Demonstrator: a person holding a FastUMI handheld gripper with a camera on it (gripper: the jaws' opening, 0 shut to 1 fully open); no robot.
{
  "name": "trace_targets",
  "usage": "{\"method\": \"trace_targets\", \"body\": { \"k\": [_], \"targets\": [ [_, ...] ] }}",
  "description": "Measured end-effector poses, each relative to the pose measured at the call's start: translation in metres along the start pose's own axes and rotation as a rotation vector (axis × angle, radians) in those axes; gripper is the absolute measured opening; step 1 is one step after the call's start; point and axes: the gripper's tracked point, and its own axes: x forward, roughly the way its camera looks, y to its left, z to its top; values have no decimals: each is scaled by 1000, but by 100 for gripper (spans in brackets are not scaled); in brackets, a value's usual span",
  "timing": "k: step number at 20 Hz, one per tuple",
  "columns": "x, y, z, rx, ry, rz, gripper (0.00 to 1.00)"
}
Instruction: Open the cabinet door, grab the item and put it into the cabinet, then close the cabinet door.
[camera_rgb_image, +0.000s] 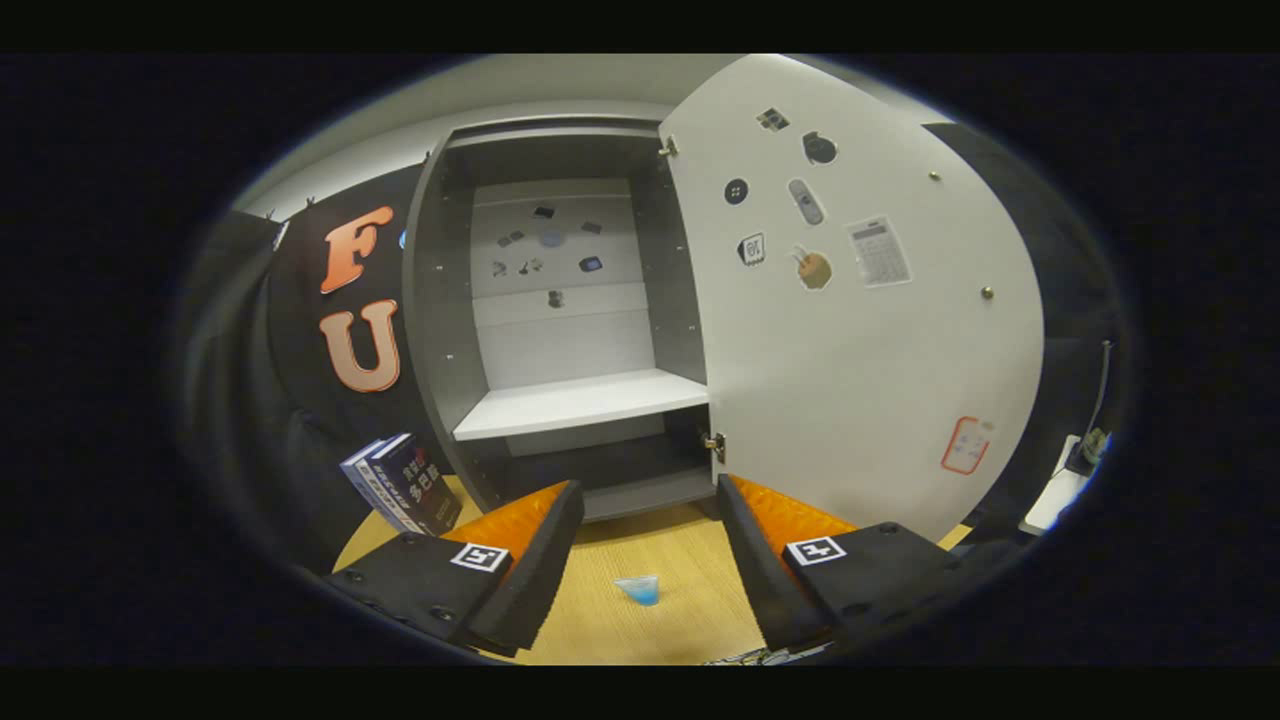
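Note:
The cabinet stands at the back of the wooden table, dark grey outside with a pale back panel. Its door is swung wide open to the right, with small stickers on its inner face. A white shelf crosses the inside, and nothing lies on it. A small blue cup sits on the table between my fingers, closer to me than the cabinet. My gripper is open, its fingers apart and holding nothing, pointing at the cabinet's lower opening.
Two dark blue books lean together against the cabinet's left side. At the far right, beyond the door, a white object with a cable sits at the table's edge. Bare wood lies between the cup and the cabinet.

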Motion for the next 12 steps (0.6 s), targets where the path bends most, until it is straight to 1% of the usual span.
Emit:
{"method": "trace_targets", "body": {
  "k": [3, 4, 5, 8, 9, 10, 12],
  "targets": [
    [17, 7, -34, -42, 40, 11, 85],
    [22, 9, -46, -53, 59, 20, 85],
    [27, 11, -58, -63, 78, 25, 88],
    [45, 13, -95, -89, 142, 34, 88],
    [50, 13, -109, -92, 165, 36, 96],
    [55, 13, -121, -92, 188, 39, 98],
    [64, 12, -140, -94, 227, 44, 99]
  ]
}}
